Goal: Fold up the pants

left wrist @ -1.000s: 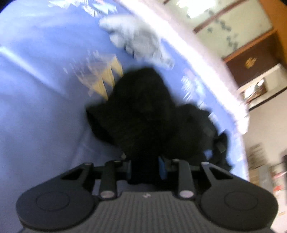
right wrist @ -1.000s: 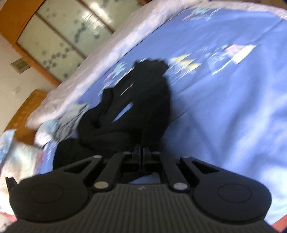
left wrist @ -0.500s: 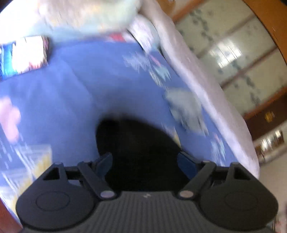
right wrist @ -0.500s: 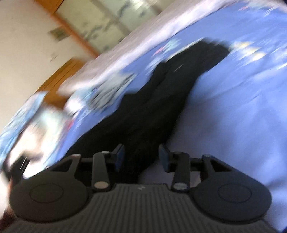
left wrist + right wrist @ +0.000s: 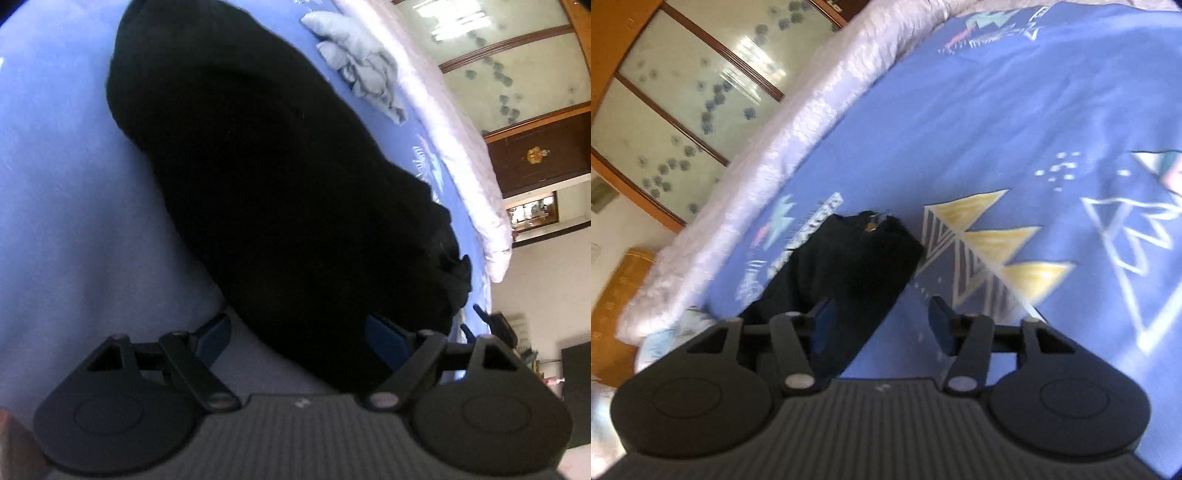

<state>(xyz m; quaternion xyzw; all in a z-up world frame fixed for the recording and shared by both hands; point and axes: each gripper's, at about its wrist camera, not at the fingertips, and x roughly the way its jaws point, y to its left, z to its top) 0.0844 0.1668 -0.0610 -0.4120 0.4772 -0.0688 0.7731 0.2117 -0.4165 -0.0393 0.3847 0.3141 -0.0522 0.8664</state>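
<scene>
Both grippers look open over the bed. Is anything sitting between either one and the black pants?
Nothing visible does. The left gripper is open right over the black pants. The right gripper is open at their edge. The gray cloth lies beyond them.

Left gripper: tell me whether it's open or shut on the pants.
Open. The left gripper has its blue pads spread wide, one on each side of the black pants lying on the blue bedsheet, gripping nothing.
</scene>
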